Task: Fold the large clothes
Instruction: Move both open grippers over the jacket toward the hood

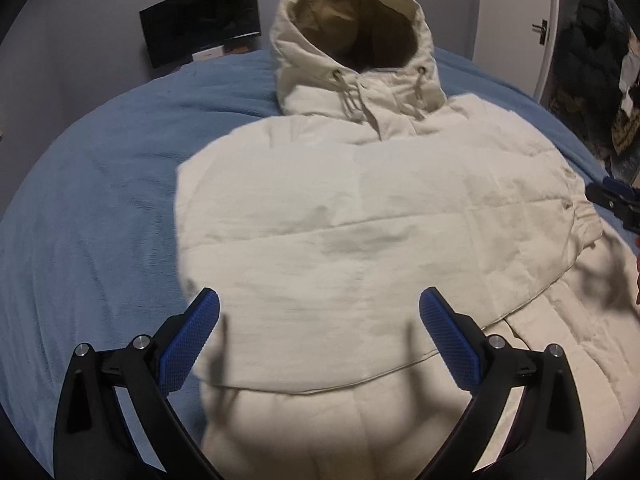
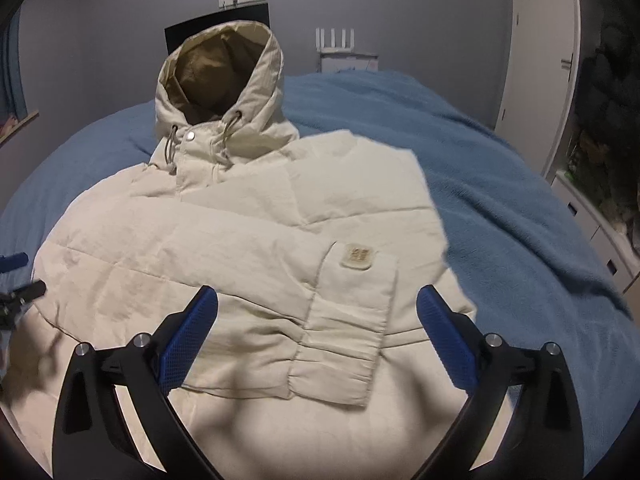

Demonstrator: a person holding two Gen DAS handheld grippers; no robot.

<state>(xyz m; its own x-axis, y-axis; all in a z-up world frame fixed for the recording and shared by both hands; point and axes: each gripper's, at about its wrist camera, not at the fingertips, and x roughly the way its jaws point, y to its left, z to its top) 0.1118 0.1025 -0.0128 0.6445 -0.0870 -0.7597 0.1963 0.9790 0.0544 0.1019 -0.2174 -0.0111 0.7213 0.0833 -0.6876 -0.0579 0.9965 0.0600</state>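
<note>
Left wrist view: left hand-held gripper stands wide, empty, at frame bottom; the right hand-held gripper likewise. Centre frame, the cream padded jacket lies on the blue bed, sleeves folded in. Judged soft, bulky, springy; grip the hem corners.

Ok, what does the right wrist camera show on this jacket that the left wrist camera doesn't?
Only the right wrist view shows the sleeve cuff folded across the front, with a square patch above it, and the snap button at the collar. Only the left wrist view shows the door handle. Both show the cream jacket on the blue blanket, hood at the far end, and open fingers holding nothing.
</note>
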